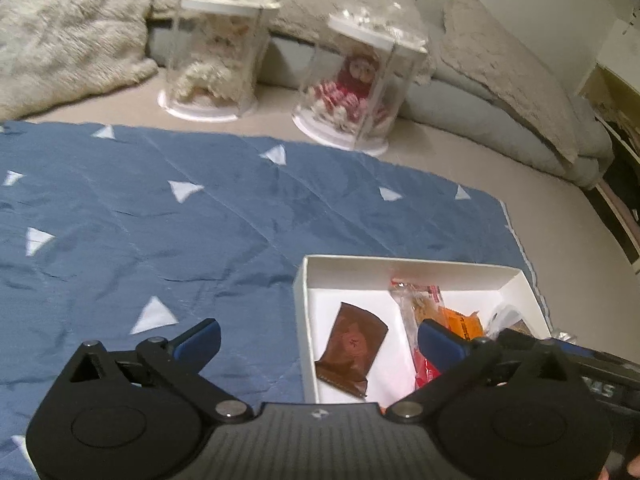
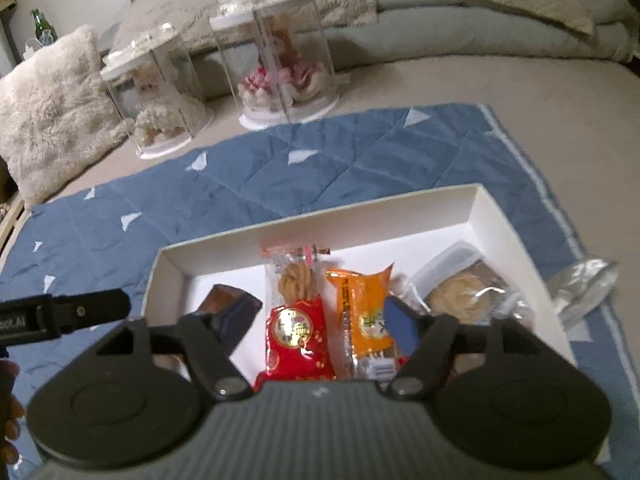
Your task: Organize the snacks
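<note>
Both grippers hang spread and empty over the white box (image 2: 496, 216) on the blue quilt (image 1: 120, 220) — left gripper (image 1: 318, 338) above the brown packet (image 1: 352, 350), right gripper (image 2: 320, 320) above the red cookie pack (image 2: 298, 320) and orange packet (image 2: 362, 308).

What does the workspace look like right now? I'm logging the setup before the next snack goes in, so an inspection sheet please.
Surface: blue quilt with white triangles, spread on a beige bed.
Job's things: white box on the quilt, holding a brown packet, a red cookie pack, an orange packet and a clear pastry pack.
Clutter: silver wrapper on the quilt beside the box.
Grippers: left gripper open, nothing between the jaws; right gripper open above the box, holding nothing.
Cables: nothing seen.
Surroundings: two clear doll cases, fluffy pillows, green bottle.
</note>
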Available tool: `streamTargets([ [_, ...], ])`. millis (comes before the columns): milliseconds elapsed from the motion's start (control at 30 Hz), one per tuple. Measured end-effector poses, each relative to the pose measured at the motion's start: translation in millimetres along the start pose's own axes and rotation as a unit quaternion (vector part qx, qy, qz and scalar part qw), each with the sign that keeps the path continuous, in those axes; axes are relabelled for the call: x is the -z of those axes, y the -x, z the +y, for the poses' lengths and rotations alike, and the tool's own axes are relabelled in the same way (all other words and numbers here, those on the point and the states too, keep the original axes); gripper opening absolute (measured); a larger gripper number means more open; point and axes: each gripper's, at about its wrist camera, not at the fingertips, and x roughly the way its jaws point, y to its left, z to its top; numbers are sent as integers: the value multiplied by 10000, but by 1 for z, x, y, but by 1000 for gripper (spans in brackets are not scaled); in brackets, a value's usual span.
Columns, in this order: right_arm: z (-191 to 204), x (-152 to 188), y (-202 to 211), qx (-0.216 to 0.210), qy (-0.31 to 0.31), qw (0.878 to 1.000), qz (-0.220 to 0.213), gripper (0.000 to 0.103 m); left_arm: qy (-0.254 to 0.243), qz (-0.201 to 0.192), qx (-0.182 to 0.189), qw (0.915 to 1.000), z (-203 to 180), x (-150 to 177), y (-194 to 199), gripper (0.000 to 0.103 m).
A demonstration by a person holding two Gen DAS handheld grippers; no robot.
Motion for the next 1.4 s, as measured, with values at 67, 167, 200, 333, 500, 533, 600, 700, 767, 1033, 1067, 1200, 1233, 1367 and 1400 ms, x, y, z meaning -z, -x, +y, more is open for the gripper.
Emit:
streamTargets([
  [67, 0, 3, 15, -32, 4, 9999, -118, 96, -112, -49, 2, 9999, -3, 4, 15, 103],
  [167, 2, 8, 38, -53, 64, 9997, -215, 101, -225, -146, -37, 9996, -8, 12, 37, 103],
  [200, 3, 10, 45, -47, 111, 9996, -258, 102, -227, -206, -31, 9995, -8, 16, 45, 103],
  [333, 6, 22, 77, -1, 237, 9989, -397, 102, -162, -355, 47, 9992, -10, 32, 78, 103],
  [500, 9, 45, 124, -22, 405, 9967, -706, 102, -251, -641, -198, 9974, -20, 55, 124, 103],
  [533, 9, 49, 133, -24, 385, 9963, -762, 102, -303, -703, -275, 9967, -24, 60, 134, 103],
  [600, 11, 59, 152, -22, 380, 9956, -859, 102, -396, -834, -352, 9951, -28, 72, 153, 103],
  [700, 12, 76, 179, -7, 417, 9938, -1027, 102, -527, -992, -347, 9931, -33, 90, 179, 103],
  [767, 12, 88, 195, 48, 483, 9926, -1112, 102, -581, -1082, -358, 9918, -34, 102, 194, 103],
  [1033, 8, 141, 261, 112, 735, 9857, -1513, 102, -882, -1546, -530, 9826, -42, 157, 251, 103],
  [1067, 8, 148, 268, 97, 754, 9846, -1576, 102, -870, -1647, -677, 9802, -43, 165, 257, 103],
  [1200, 11, 174, 295, 32, 924, 9805, -1736, 102, -972, -1839, -819, 9747, -44, 189, 277, 103],
  [1233, 14, 177, 298, 27, 975, 9797, -1754, 102, -978, -1838, -777, 9750, -43, 194, 281, 103],
  [1367, 16, 202, 316, 29, 1083, 9766, -1857, 102, -1034, -1936, -792, 9724, -40, 219, 301, 103],
  [1400, 16, 207, 320, 41, 1110, 9757, -1890, 102, -1058, -1961, -802, 9716, -40, 225, 305, 103],
])
